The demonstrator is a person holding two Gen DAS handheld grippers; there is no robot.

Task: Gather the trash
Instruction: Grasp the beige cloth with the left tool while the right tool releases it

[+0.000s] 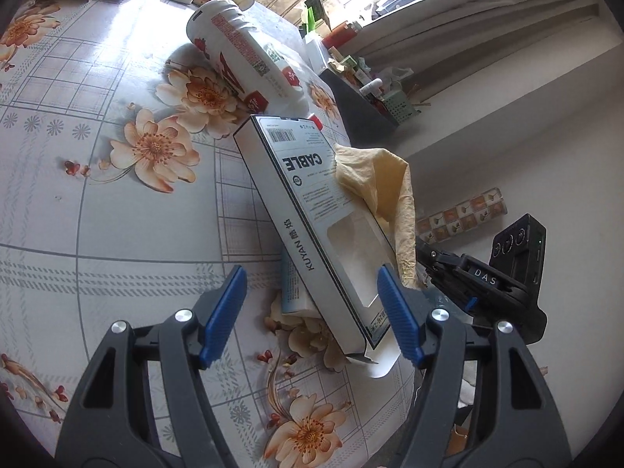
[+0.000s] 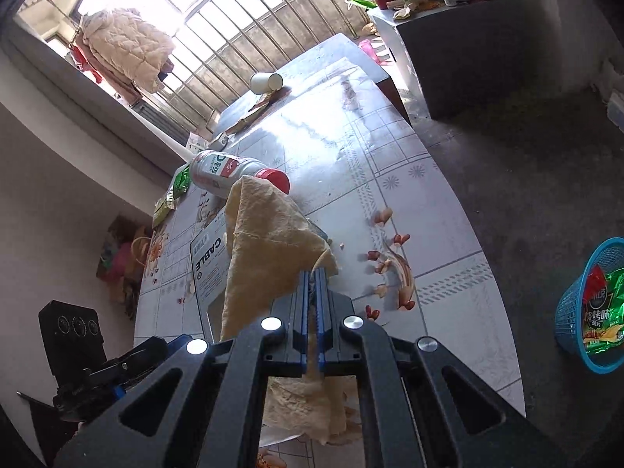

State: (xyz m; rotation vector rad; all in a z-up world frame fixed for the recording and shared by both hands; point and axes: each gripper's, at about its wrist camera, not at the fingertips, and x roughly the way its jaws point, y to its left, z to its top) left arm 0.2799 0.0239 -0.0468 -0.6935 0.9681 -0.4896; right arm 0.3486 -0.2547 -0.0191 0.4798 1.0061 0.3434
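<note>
with the right gripper (image 2: 311, 273) fingers clamped on the crumpled yellow paper napkin (image 2: 261, 249), carry it to the blue plastic mesh basket (image 2: 573, 312), while the left gripper (image 1: 312, 308) fingers, apart, straddle the white cardboard cable box (image 1: 312, 210).

A home: floral-clothed table (image 1: 117, 202), barred window (image 2: 241, 19), quilted coat (image 2: 124, 46) hung outside.

Crumpled yellowish paper (image 2: 269, 249), creased and limp, pinched at one edge and draped over the far corner of a white cable box (image 1: 312, 210). Box long and flat, printed "CABLE", with a cut-out window, propped at a tilt on the floral table. Beyond it, white bottle (image 1: 241, 50) with red cap, lying on its side. Farther off, tipped white paper cup (image 2: 266, 82).
</note>
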